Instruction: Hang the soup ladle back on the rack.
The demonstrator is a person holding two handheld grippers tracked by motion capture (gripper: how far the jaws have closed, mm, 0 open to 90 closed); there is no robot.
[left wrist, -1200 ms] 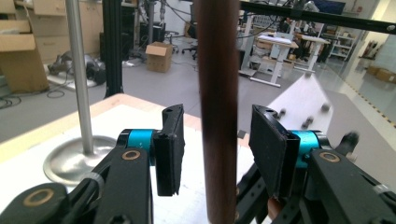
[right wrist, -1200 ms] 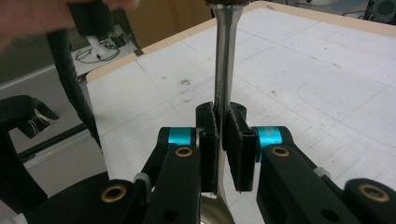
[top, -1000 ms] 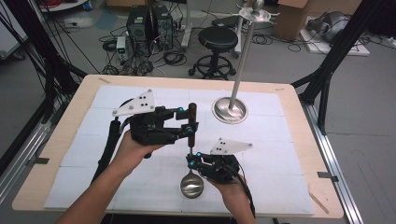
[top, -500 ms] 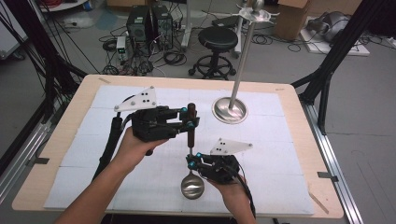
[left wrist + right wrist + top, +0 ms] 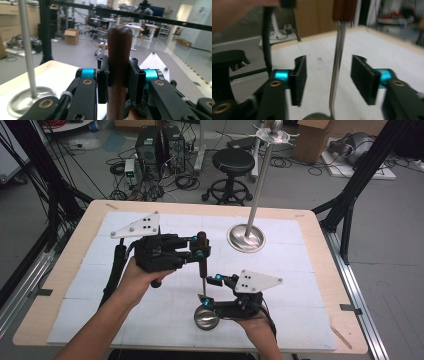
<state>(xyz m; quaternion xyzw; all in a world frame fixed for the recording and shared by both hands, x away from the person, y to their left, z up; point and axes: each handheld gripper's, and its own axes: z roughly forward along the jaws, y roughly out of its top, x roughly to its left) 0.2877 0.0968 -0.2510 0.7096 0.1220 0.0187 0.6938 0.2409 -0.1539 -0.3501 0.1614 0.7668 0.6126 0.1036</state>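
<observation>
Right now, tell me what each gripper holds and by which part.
The left gripper is shut on the ladle by its wooden handle. The right gripper holds nothing; its open jaws straddle the metal shaft.

Left hand [image 5: 142, 279] wraps the left gripper [image 5: 200, 247] from below, forearm entering bottom left; its fingers [image 5: 102, 83] clamped tight, pointing right. Right hand [image 5: 255, 322] holds the right gripper [image 5: 210, 292] low near the front edge, aimed left; its fingers [image 5: 299, 80] spread apart, gripping nothing
</observation>
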